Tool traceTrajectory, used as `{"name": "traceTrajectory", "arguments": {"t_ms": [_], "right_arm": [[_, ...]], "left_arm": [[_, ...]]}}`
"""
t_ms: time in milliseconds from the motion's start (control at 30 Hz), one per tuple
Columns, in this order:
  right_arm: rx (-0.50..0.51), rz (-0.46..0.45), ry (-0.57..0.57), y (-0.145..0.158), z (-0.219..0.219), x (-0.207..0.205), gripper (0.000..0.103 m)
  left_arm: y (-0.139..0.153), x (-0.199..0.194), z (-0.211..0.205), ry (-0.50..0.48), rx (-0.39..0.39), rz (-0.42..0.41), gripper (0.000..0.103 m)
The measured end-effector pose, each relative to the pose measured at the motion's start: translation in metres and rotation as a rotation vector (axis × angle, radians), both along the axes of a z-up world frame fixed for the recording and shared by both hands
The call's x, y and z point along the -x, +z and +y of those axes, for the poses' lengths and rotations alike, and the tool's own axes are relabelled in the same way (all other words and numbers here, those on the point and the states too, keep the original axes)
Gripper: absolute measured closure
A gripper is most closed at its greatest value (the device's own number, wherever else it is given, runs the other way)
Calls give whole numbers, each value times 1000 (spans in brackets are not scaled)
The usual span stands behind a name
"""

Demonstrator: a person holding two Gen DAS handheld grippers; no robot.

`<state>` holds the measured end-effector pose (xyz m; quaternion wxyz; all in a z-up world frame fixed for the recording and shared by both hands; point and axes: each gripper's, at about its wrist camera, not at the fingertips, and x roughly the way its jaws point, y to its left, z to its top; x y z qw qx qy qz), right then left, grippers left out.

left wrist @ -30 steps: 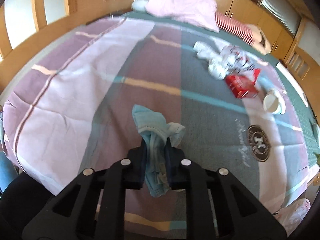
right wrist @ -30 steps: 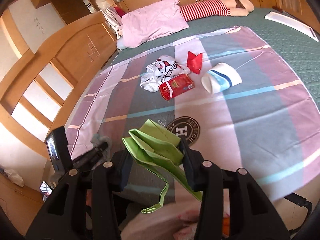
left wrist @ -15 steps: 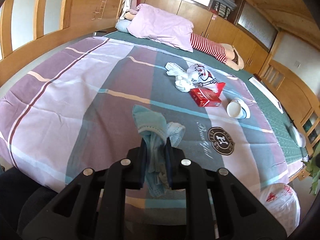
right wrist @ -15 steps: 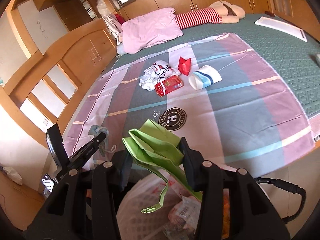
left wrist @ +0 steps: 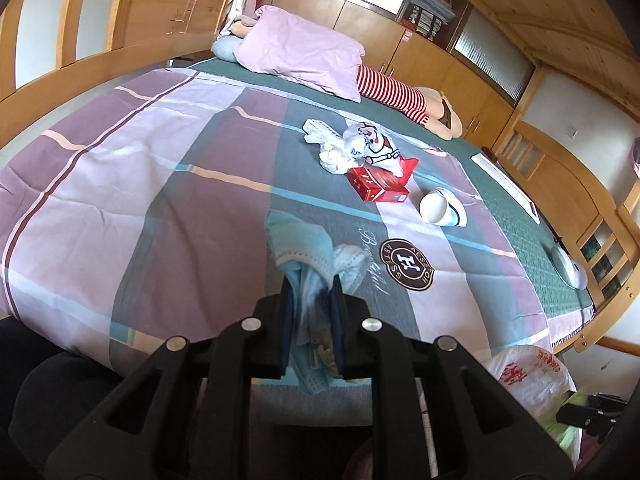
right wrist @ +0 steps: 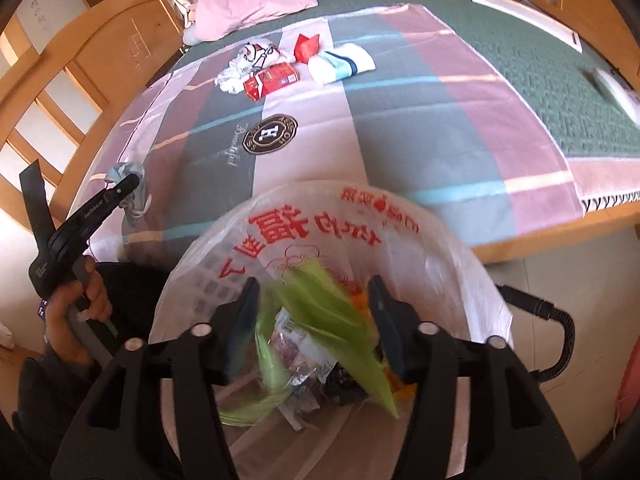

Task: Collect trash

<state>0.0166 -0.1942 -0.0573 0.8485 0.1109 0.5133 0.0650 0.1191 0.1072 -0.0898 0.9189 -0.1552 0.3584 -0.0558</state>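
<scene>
Right tongs (right wrist: 314, 320) are opening over the plastic trash bag (right wrist: 460, 264), freeing green paper (right wrist: 332, 312); left tongs (left wrist: 311, 312) clamp a blue face mask (left wrist: 304, 252) for binning.

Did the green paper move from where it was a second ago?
Yes. The green paper has left the opening right gripper and is dropping into the plastic bag beside the bed.
</scene>
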Motion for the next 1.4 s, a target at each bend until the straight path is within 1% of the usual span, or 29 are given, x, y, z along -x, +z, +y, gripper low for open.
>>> {"name": "traceTrajectory", "arguments": {"t_ms": [67,100,200,300,367,400,467,500,533,567,633,667,700,733,767,800,833,867,900,933,1033,1167,1367,1400], "right_arm": [[-34,-20,-14,6,-4,2,28],[-51,-41,-25,11,-7,2,27],[-102,-105,-41,28,-12,4,27],[-134,-191,-71,43,-18,10,25],[-140,-238,-94,51,-24,13,24],[-143,-265,-114,55,-27,14,24],[-165,-318,-170,65,-38,17,24],[-178,-336,-189,69,-43,18,24],[-196,-364,-214,75,-49,20,24],[-207,-389,-237,82,-54,22,24],[-206,-423,-266,91,-62,27,23],[-197,-434,-275,95,-65,29,20],[-189,-443,-278,96,-66,30,19],[-181,-446,-279,97,-67,32,19],[-176,-447,-280,96,-68,33,19],[-175,-442,-285,94,-70,33,19],[-182,-436,-289,92,-72,33,19],[-199,-424,-293,88,-74,32,19],[-213,-412,-296,85,-76,31,19],[-223,-404,-299,81,-75,32,19],[-240,-385,-301,75,-76,30,19],[-224,-379,-295,72,-74,30,17],[-188,-359,-287,66,-68,26,16],[-182,-348,-284,63,-67,23,16]], "left_arm": [[-1,-1,0,-2,7,4,86],[-1,-1,1,-3,9,5,86],[-1,-1,0,-25,28,0,86],[2,7,1,-70,104,-6,86],[7,22,-4,-122,158,-3,86],[12,35,-16,-185,160,-9,86],[20,53,-38,-281,117,-27,86],[25,67,-59,-370,79,-40,86],[26,75,-71,-426,61,-44,86],[25,87,-90,-512,32,-47,86],[17,103,-119,-642,-17,-32,86],[11,111,-135,-722,-40,-9,85],[7,116,-145,-771,-48,6,83],[2,123,-155,-824,-63,19,80],[-1,128,-162,-853,-86,21,77],[-3,134,-168,-874,-119,18,67],[-5,137,-172,-886,-147,12,53],[-5,140,-174,-888,-164,3,45],[-4,141,-173,-884,-167,-4,31],[-3,141,-172,-873,-165,-13,21],[0,137,-162,-822,-137,-23,13],[5,123,-148,-713,-90,-16,8],[12,100,-109,-469,-68,-35,5],[13,97,-103,-447,-64,-40,5]]}}
